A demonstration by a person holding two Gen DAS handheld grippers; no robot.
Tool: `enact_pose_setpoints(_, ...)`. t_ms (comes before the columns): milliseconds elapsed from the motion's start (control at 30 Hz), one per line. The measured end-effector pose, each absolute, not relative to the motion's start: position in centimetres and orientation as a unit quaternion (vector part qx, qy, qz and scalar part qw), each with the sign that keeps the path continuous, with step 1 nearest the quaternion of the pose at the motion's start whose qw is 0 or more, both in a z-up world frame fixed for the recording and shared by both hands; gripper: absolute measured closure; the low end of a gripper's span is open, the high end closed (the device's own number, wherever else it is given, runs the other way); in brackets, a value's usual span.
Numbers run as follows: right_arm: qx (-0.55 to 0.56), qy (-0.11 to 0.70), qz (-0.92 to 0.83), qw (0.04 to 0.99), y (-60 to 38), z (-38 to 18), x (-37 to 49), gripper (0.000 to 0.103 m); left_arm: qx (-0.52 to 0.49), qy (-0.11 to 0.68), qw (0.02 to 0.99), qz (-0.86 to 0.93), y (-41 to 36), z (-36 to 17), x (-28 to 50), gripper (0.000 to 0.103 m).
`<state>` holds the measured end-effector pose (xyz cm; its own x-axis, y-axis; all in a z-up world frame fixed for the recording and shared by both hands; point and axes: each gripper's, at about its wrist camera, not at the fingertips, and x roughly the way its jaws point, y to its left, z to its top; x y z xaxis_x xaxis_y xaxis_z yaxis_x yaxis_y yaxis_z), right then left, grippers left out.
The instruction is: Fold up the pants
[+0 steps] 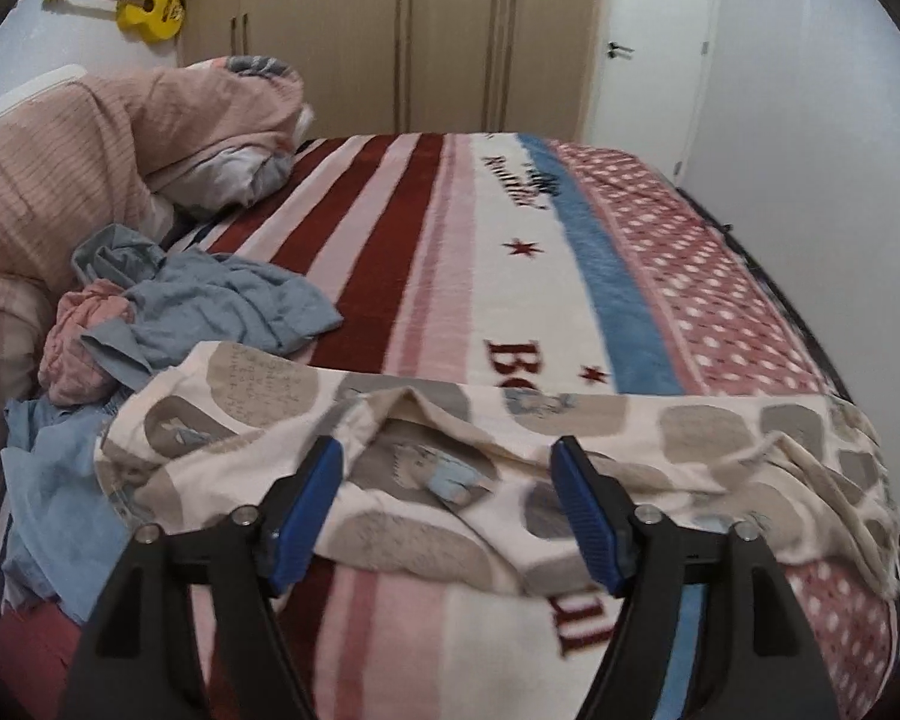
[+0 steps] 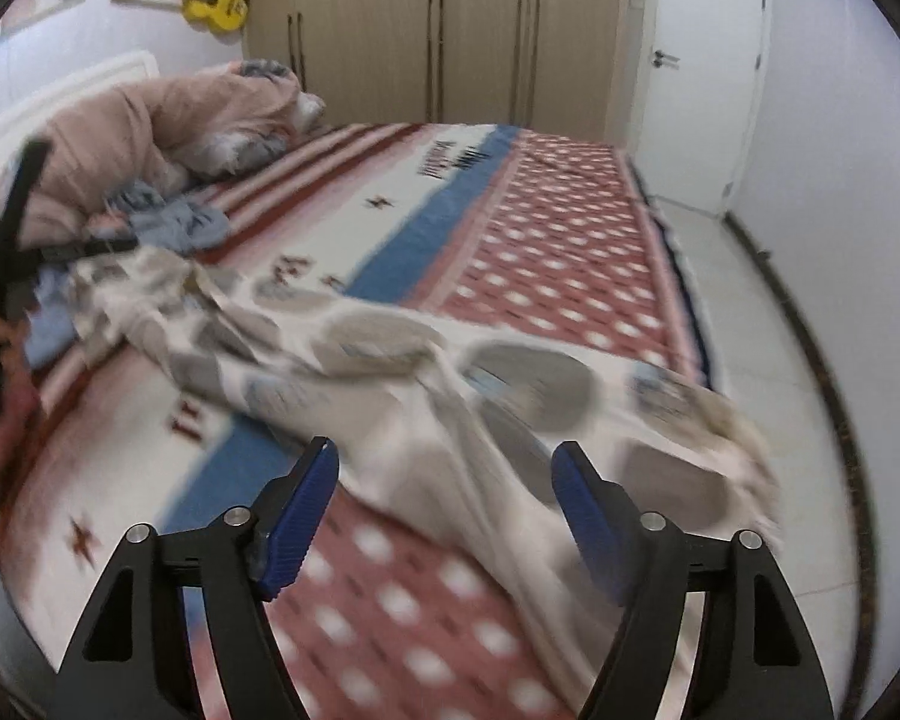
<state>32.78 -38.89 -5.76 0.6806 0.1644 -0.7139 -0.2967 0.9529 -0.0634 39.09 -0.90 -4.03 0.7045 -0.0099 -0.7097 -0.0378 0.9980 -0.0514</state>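
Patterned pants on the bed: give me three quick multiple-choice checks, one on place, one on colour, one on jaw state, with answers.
1. Where do the patterned pants lie?
A. Across the near end of the striped blanket
B. On the floor
C. Over the wardrobe door

2. What colour is the guitar on the wall?
A. Red
B. Yellow
C. Black

3. How do the left gripper jaws stand?
A. Shut on the pants
B. Shut on nothing
C. Open, gripping nothing

Answers: 1 A, the pants spread over the blanket just ahead of the jaws. 2 B, its body is plainly yellow. 3 C, the blue pads stand well apart, with cloth beyond them.
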Motion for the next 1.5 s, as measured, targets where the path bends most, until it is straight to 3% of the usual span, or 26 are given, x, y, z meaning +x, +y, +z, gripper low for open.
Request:
enact_pose_setpoints(367,-0.109,0.414,0.086,0.900,-47.2,-11.9,25.3,0.033,0.009,0.387,0.922,-0.008,-4.3,-6.0,34.2,0.024)
enact_pose_setpoints(667,-0.147,0.415,0.049,0.897,-50.1,-15.4,23.9,0.036,0.003,0.394,0.919,0.001,-4.5,-7.5,33.1,0.024)
enact_pose_setpoints(900,-0.182,0.395,0.020,0.900,-49.9,-15.8,24.9,0.060,-0.008,0.399,0.917,-0.004,-4.6,-7.5,33.6,0.024)
enact_pose_setpoints(967,-0.197,0.385,0.010,0.901,-49.6,-15.6,25.4,0.081,-0.006,0.398,0.917,-0.002,-4.7,-7.6,33.8,0.024)
enact_pose_setpoints(1067,-0.185,0.379,0.013,0.907,-49.7,-14.9,26.1,0.093,-0.005,0.396,0.918,-0.002,-4.9,-7.4,34.0,0.024)
enact_pose_setpoints(1500,-0.174,0.334,-0.026,0.926,-51.1,-7.4,31.6,0.099,-0.010,0.377,0.926,0.008,-4.9,-5.9,37.1,0.024)
